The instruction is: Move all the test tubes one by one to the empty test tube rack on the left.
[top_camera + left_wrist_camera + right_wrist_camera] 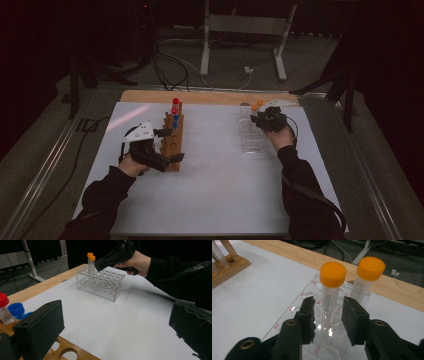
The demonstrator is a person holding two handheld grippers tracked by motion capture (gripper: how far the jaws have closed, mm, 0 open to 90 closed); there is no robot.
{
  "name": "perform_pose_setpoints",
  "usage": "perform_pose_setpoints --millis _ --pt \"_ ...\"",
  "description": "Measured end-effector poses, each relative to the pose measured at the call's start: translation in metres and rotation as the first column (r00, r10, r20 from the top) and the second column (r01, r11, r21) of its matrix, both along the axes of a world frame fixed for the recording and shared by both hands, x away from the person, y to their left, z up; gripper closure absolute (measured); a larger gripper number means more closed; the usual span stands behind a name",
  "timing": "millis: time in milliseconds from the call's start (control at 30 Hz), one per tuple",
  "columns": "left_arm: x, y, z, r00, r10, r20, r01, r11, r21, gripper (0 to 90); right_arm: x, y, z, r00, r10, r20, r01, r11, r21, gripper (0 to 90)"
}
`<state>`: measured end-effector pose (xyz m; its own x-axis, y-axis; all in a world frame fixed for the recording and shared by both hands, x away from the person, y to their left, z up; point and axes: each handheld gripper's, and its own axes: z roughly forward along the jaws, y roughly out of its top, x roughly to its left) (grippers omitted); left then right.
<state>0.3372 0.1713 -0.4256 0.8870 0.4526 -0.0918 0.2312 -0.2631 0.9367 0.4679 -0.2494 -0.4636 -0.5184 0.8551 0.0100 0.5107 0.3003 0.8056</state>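
Orange-capped tube (331,293) upright in the clear rack (294,315), between my right gripper (327,315) fingers, not yet touching; I should centre, close gently below the cap, lift vertically; left gripper (112,332) open.

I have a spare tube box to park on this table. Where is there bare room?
The white mat is bare between the wooden rack and the clear rack, and across the whole near strip between the forearms. It is crowded at the clear rack's far end, where the right gripper straddles an orange-capped tube.
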Motion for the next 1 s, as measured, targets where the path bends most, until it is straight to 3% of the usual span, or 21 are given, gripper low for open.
perform_pose_setpoints --millis 533,1000 --pt "0.001 0.001 -0.003 0.9999 0.003 -0.010 -0.003 1.0000 0.000 0.6 0.014 0.009 0.000 0.9998 0.003 -0.018 -0.004 0.9992 -0.039 74.9" --pt "0.000 0.000 -0.002 1.0000 0.002 0.001 -0.002 1.0000 0.001 0.6 0.004 0.010 0.028 0.9980 0.016 0.061 -0.013 0.9986 -0.052 75.1"
